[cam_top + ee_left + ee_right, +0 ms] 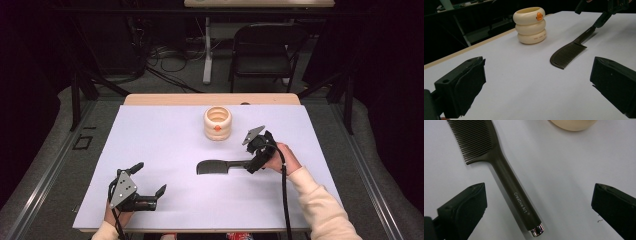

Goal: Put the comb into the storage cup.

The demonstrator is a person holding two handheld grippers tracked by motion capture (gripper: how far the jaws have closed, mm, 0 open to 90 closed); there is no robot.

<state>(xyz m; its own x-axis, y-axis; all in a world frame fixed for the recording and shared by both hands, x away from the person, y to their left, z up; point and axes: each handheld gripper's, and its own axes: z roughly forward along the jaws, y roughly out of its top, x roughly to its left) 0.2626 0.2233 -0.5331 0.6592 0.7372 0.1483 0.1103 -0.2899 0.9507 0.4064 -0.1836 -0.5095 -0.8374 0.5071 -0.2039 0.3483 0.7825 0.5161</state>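
Note:
A dark comb (220, 167) lies flat on the white table cover (165, 140), teeth to the left and handle to the right. My right gripper (252, 161) hovers over the handle end, open. In the right gripper view the handle (506, 180) lies between the wide-apart jaws (537, 202) and neither pad touches it. A cream ringed holder (218, 123) with an orange spot stands upright beyond the comb. My left gripper (150, 178) rests open near the front left edge, with nothing between its jaws (537, 85). From there I see the comb (569, 53), the holder (531, 25) and the right gripper (599, 15).
The wooden table edge (210, 99) runs along the far side. A black folding chair (265, 45) and a table leg with cables on the floor stand beyond it. The holder's base (574, 123) shows at the top of the right gripper view.

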